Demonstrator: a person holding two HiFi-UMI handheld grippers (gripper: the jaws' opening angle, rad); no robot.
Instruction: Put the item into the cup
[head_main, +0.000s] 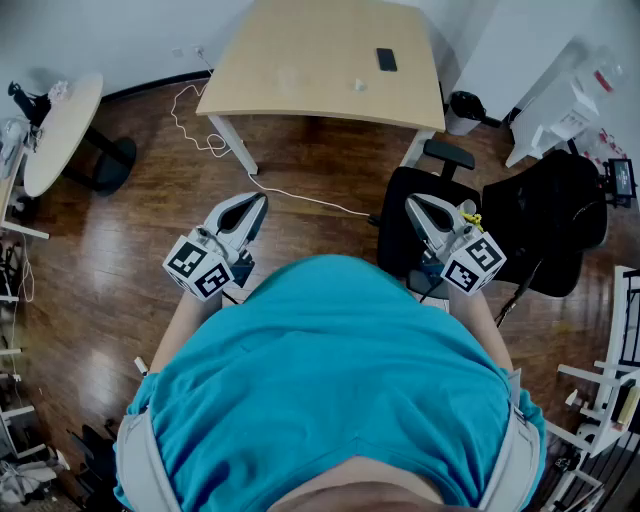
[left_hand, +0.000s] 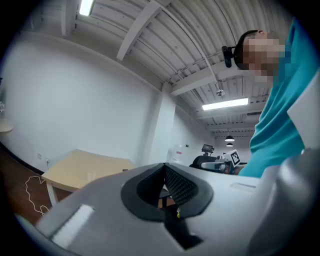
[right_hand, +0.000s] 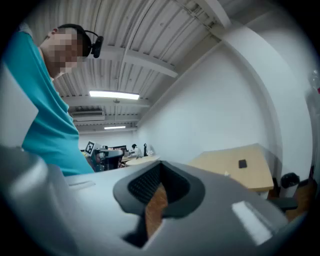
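Head view, tongs: left tongs and right tongs held low against the teal shirt, tips aimed at the far pale wooden surface; likely a carrying pose, work out of reach.
Tongs state: both pairs closed tip to tip, nothing between.
Task's thing: small pale object on the far surface, possibly the item; no cup made out.
Also there: flat black slab, right of centre.
Edges: near edge of the surface unobstructed at the middle.
Open room: bare dark wood floor ahead left; white cable across the path; black office chair crowding the right.
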